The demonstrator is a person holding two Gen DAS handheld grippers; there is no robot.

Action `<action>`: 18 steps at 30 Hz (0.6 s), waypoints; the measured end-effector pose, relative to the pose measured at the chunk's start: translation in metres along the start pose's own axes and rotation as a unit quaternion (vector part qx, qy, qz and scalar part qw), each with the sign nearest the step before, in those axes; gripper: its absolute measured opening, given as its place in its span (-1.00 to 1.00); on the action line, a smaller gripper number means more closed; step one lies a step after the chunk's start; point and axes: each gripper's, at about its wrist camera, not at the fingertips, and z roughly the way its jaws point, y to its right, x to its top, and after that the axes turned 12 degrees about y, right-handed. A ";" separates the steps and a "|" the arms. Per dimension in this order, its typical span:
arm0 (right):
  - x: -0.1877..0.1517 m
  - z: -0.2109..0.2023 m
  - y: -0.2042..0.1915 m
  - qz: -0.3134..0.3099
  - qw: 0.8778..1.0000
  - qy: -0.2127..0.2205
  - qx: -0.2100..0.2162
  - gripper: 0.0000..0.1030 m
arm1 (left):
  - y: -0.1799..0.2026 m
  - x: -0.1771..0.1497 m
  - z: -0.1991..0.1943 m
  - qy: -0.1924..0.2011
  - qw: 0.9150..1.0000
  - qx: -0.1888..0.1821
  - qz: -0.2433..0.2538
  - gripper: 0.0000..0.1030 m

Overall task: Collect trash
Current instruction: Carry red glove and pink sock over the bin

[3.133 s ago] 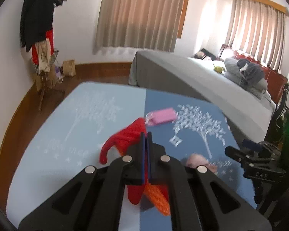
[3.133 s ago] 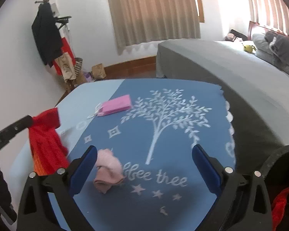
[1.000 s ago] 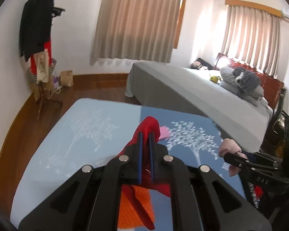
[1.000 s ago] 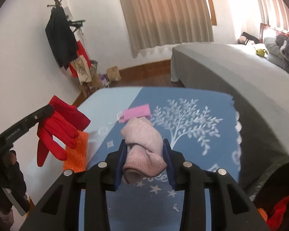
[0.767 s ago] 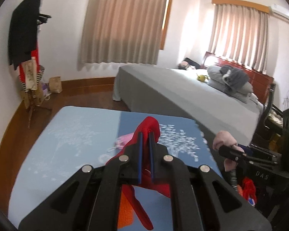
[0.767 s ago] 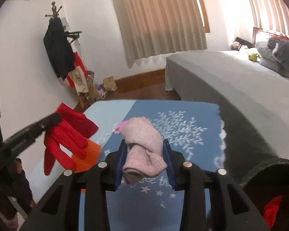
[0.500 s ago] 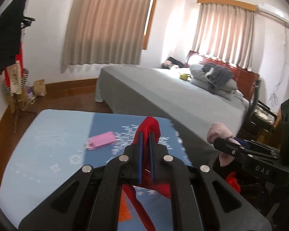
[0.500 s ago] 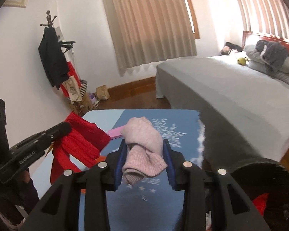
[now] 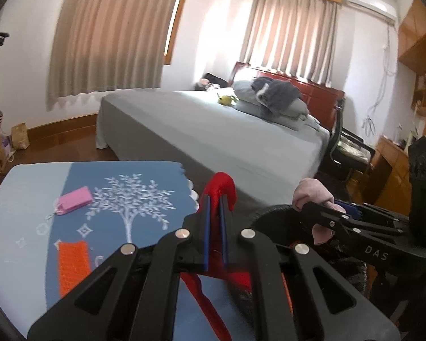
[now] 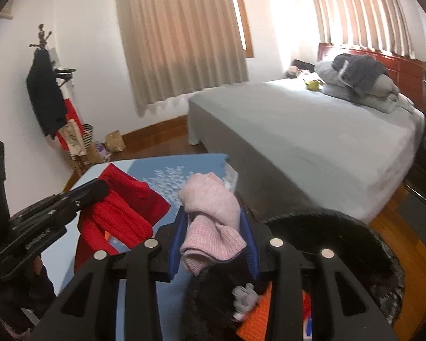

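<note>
My left gripper [image 9: 214, 201] is shut on a red knit glove [image 9: 221, 183], which hangs down below the jaws. My right gripper [image 10: 213, 213] is shut on a bunched pink knit cloth [image 10: 213, 221]. Both hover at the table's right edge, over the rim of a black fuzzy bin [image 10: 340, 221]. In the right wrist view the red glove [image 10: 122, 207] and left gripper [image 10: 98, 189] sit just to the left. In the left wrist view the right gripper [image 9: 308, 206] with the pink cloth [image 9: 312, 191] is on the right, above the bin rim [image 9: 269, 213].
A blue tree-print cloth covers the table [image 9: 28, 227], with a pink pouch [image 9: 73, 200] and an orange knit piece [image 9: 72, 262] lying on it. The bin holds orange and grey items [image 10: 244, 298]. A grey bed [image 10: 312, 130] stands beyond, and a coat rack [image 10: 47, 96] at the left wall.
Both grippers swung right from above the table to the bin, each keeping its hold. Three seconds ago the right gripper stood open around the pink cloth lying on the table.
</note>
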 end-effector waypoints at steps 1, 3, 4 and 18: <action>-0.001 0.000 0.002 0.001 1.000 -0.001 -0.003 -0.28 | 0.001 -0.002 0.000 -0.001 1.000 -0.002 0.000 -0.89; -0.005 -0.002 0.009 0.000 1.000 -0.004 -0.011 -0.28 | -0.001 -0.002 0.003 -0.005 1.000 -0.002 -0.003 -0.89; -0.006 -0.003 0.012 0.002 1.000 -0.005 -0.015 -0.28 | -0.001 -0.005 0.004 -0.008 1.000 -0.001 -0.005 -0.89; -0.016 -0.027 0.044 0.023 0.999 0.004 -0.047 -0.28 | 0.017 -0.012 0.020 -0.031 0.999 -0.008 0.009 -0.89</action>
